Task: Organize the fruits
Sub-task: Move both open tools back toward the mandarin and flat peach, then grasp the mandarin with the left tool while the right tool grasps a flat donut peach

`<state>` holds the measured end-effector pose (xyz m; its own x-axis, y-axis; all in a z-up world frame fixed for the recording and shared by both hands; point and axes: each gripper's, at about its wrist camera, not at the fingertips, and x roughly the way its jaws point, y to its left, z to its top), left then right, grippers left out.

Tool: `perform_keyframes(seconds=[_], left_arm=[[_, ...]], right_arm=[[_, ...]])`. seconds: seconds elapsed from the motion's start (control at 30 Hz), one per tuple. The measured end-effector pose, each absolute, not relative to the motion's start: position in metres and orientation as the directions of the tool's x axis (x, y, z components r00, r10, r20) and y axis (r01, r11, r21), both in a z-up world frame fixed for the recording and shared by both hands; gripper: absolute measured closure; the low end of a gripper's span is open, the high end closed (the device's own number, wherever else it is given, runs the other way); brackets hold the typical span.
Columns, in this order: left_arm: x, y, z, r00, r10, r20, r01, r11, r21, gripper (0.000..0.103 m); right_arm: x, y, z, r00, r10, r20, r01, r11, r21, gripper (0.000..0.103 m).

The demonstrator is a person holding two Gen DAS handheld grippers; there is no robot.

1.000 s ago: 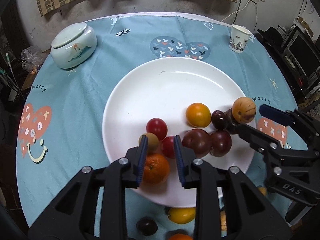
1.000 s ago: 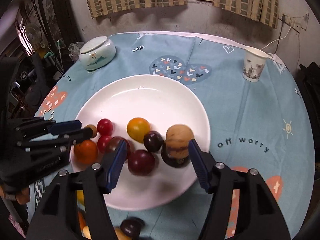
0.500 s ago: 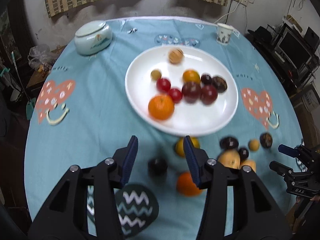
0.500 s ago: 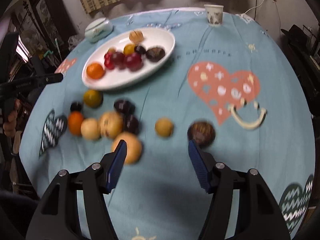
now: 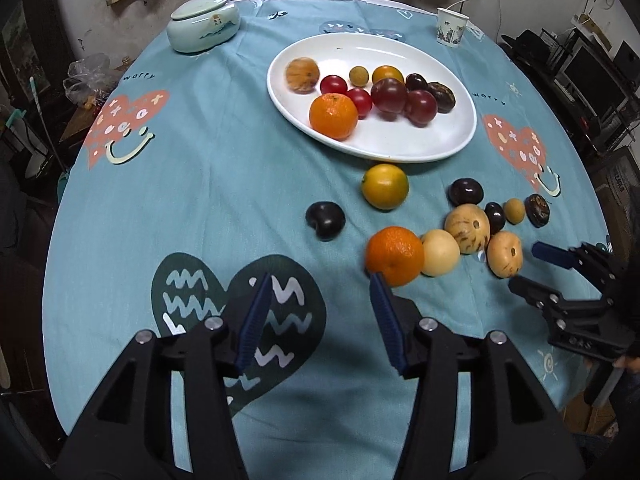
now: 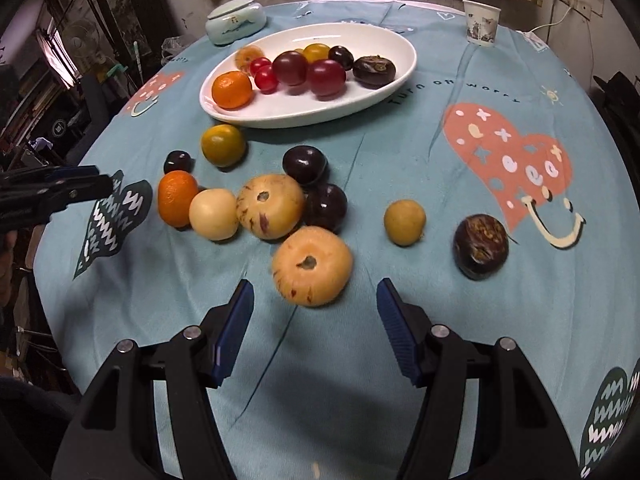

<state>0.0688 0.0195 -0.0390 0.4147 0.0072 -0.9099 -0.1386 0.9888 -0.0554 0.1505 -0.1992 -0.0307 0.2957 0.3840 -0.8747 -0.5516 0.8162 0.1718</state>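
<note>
Both grippers have pulled back from the plate (image 5: 452, 148) since a second ago; left gripper (image 5: 318, 320) empty, jaws opening; right gripper (image 6: 314, 326) empty, half-wide; loose fruits (image 6: 312, 266) on cloth come next, I'd judge.

Dim indoor light falls from above, leaving soft shadows under each camera at lower centre. Daylight glows through a window (image 6: 60, 54) at upper left (slightly blown out). Fisheye bending darkens the corners; nearest fruit looks slightly smeared.
</note>
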Motion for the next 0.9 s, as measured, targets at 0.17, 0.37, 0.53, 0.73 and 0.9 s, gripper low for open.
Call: perform_keyframes(seconds=[0.17,0.37,0.53,0.73,0.9], left_arm=[[0.066,0.014,-0.042,0.406,-0.008,-0.914,-0.117,0.991,-0.061,0.049],[0.080,0.002,-0.051,0.391,-0.071,-0.918,-0.079,0.991,-0.110,0.049],[0.099,-0.005,-0.065,0.367,-0.136,-0.920,-0.066,0.983,-0.172,0.050],[0.119,-0.006,-0.079,0.350,-0.172,-0.921,-0.062,0.977,-0.206,0.051],[0.135,-0.007,-0.081,0.342,-0.193,-0.920,-0.073,0.970,-0.230,0.051]], right_arm=[[0.159,-0.190,-0.041,0.287,0.367,-0.885,-0.563,0.812,0.154,0.039],[0.156,-0.193,-0.039,0.234,0.406,-0.883,-0.582,0.786,0.207,0.059],[0.152,-0.208,-0.032,0.227,0.438,-0.870,-0.551,0.794,0.256,0.059],[0.150,-0.214,-0.029,0.231,0.441,-0.867,-0.530,0.804,0.268,0.059],[0.151,-0.213,-0.029,0.223,0.442,-0.869,-0.528,0.804,0.273,0.059]])
